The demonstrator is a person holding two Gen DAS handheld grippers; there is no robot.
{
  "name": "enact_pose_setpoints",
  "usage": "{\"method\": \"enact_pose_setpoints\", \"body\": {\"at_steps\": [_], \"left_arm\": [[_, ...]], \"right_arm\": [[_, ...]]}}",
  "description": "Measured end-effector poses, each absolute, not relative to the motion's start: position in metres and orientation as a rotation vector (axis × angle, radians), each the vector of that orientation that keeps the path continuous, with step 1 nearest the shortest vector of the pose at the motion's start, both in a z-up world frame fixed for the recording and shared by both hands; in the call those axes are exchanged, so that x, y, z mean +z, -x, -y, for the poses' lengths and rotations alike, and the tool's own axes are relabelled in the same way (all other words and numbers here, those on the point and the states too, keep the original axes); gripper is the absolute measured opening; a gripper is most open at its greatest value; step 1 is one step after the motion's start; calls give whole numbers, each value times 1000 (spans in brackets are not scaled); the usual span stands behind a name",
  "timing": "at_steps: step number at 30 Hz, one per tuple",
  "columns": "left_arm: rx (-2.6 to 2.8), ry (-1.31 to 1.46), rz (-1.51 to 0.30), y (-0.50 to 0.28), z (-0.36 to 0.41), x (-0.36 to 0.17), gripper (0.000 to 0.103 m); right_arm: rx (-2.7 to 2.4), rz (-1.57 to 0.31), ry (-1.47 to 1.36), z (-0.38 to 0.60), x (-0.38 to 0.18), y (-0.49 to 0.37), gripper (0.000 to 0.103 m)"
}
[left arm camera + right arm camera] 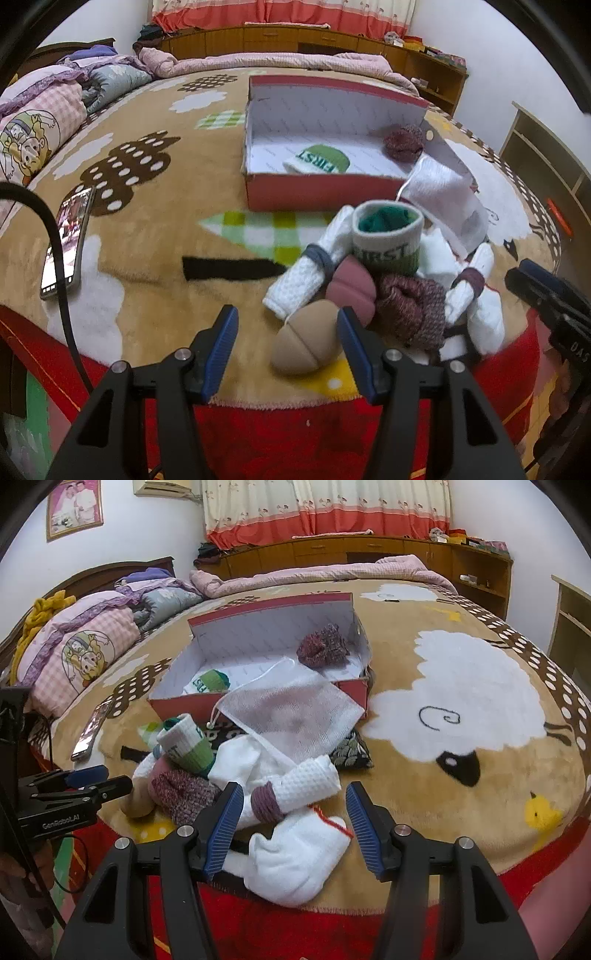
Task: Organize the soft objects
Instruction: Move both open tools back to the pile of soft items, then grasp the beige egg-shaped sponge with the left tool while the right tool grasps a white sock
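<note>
A pile of soft things lies on the blanket before a red shoebox (317, 194) (173, 707). The box holds a green-white sock roll (321, 160) and a maroon knit roll (404, 142). My left gripper (286, 334) is open; a tan oval pad (306, 341) lies between its fingers, close against the right one. Behind it are a pink pad (352, 284), a banded waffle roll (306, 277), a second green-white sock (388, 240) and maroon knit (410, 306). My right gripper (293, 812) is open over a white bundle (295, 856), near a purple-banded waffle roll (299, 786).
A white mesh bag (291, 716) drapes over the box's front corner. A phone (66, 243) and a black cable (62, 288) lie at the left. A dark leaf-patterned pouch (351, 753) sits beside the pile. Folded quilts (40, 118) line the far left. The blanket's red edge runs just below the fingers.
</note>
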State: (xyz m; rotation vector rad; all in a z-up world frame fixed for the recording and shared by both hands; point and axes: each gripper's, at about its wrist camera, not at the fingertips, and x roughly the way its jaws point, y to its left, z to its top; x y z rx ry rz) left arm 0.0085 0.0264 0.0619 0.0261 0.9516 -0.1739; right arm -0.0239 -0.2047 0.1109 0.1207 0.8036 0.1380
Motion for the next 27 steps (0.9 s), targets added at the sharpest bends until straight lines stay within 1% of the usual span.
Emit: {"method": "enact_pose_setpoints", "body": {"at_steps": [3,7,27], "left_arm": [[-177,-22,-962,-5,-28,58,59],[-186,-23,-959,0,-28,56,62],[-234,-33,-979,1,-24,41,62]], "right_arm": [[137,-808,-123,205,110,28,59],[138,-817,-122,204,108,33,59],[154,-909,-102,195,73,36,59]]}}
